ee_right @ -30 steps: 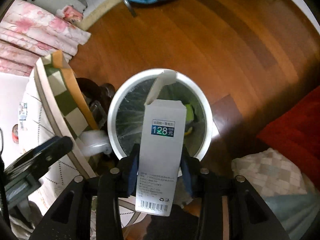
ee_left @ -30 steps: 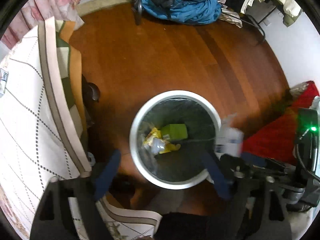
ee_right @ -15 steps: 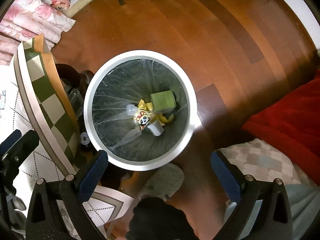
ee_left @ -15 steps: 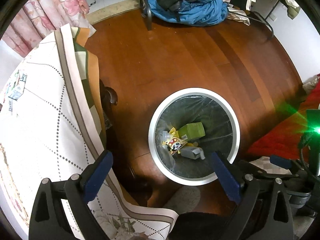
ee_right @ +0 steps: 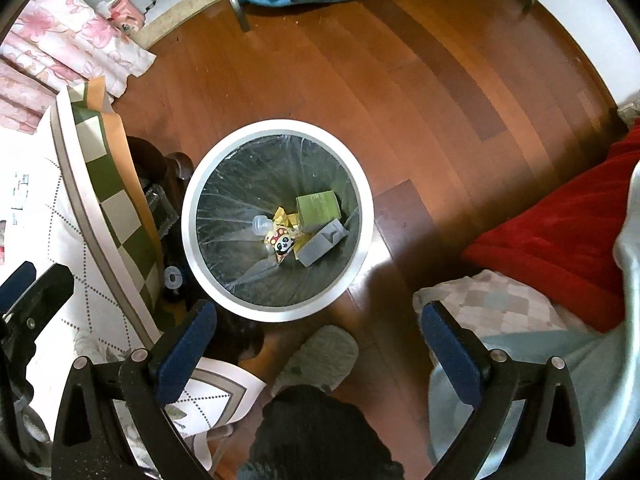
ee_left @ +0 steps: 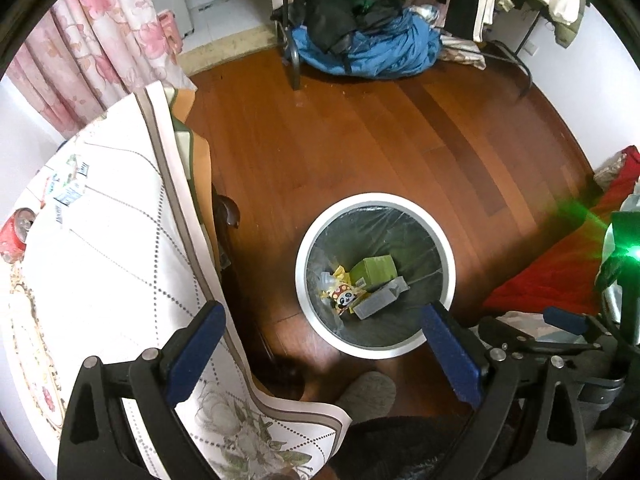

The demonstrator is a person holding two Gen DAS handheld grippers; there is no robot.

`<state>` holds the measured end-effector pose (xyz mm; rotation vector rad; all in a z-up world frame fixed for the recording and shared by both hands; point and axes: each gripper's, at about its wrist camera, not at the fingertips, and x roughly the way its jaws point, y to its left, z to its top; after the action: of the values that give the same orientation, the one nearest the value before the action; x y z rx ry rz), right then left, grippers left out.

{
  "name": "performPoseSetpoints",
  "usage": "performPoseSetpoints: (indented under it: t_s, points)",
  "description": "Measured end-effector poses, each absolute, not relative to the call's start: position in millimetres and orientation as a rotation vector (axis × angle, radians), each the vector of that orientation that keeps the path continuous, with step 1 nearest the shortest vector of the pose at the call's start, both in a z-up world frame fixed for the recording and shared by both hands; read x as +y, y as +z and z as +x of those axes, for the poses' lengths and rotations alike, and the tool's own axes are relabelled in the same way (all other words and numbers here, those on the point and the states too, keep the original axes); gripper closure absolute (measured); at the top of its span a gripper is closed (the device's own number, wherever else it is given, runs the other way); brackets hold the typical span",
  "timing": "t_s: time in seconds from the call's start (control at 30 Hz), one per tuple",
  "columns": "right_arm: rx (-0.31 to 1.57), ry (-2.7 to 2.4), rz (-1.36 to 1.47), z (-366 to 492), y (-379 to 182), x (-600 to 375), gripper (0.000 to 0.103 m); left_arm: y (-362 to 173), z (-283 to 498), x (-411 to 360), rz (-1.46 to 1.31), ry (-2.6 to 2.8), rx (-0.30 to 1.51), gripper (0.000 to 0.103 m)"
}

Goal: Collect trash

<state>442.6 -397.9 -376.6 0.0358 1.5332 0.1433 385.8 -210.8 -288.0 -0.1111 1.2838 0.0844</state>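
Note:
A white round trash bin (ee_left: 308, 240) (ee_right: 192, 236) with a clear liner stands on the wood floor. Inside lie a grey-white carton (ee_left: 380, 298) (ee_right: 322, 242), a green box (ee_left: 374, 270) (ee_right: 318, 208), yellow panda wrappers (ee_left: 344, 294) (ee_right: 284, 240) and a small clear bottle (ee_right: 260, 224). My left gripper (ee_left: 324, 318) is open and empty, above the bin's near edge. My right gripper (ee_right: 316, 320) is open and empty, above and just in front of the bin. A red can (ee_left: 16, 232) and small packets (ee_left: 66, 188) lie on the table at the left.
A table with a white dotted cloth (ee_left: 100, 260) (ee_right: 44, 280) fills the left side. A red blanket (ee_right: 568, 232) lies at the right. A grey slipper (ee_right: 316, 360) is near the bin. Blue clothes on a rack (ee_left: 368, 48) and pink curtains (ee_left: 92, 44) stand at the back.
My right gripper opened and let go of the white carton, which now lies in the bin. Both grippers have risen and drawn back from the bin.

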Motion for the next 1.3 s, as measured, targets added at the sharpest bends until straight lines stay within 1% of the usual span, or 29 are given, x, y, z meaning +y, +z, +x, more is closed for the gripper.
performPoseSetpoints:
  t_s: [0.23, 0.43, 0.57, 0.73, 0.8, 0.9, 1.0, 1.2, 1.3]
  points:
    - [1.460, 0.151, 0.048, 428, -326, -404, 0.000, -249, 367, -209, -0.127, 0.083, 1.209, 0.003]
    - [1.379, 0.182, 0.085, 412, -273, -396, 0.000, -205, 349, -185, -0.154, 0.148, 1.135, 0.003]
    - [1.321, 0.230, 0.112, 403, -238, -375, 0.000, -177, 331, -150, -0.181, 0.218, 1.064, 0.003]
    - [1.283, 0.349, 0.123, 397, -210, -309, 0.000, -161, 299, -71, -0.216, 0.379, 1.024, 0.003]
    - [1.284, 0.423, 0.111, 395, -206, -268, 0.000, -167, 278, -28, -0.242, 0.470, 1.022, 0.003]
    - [1.296, 0.541, 0.054, 390, -212, -195, 0.000, -189, 244, 41, -0.298, 0.622, 1.050, 0.003]
    - [1.303, 0.692, -0.091, 384, -223, -105, 0.000, -224, 212, 100, -0.359, 0.780, 1.078, 0.003]
    - [1.276, 0.905, -0.635, 374, -269, 75, 0.000, -302, 181, 158, -0.497, 0.936, 1.162, 0.003]
    - [1.220, 0.971, -0.878, 370, -296, 134, 0.000, -326, 176, 169, -0.543, 0.944, 1.184, 0.003]
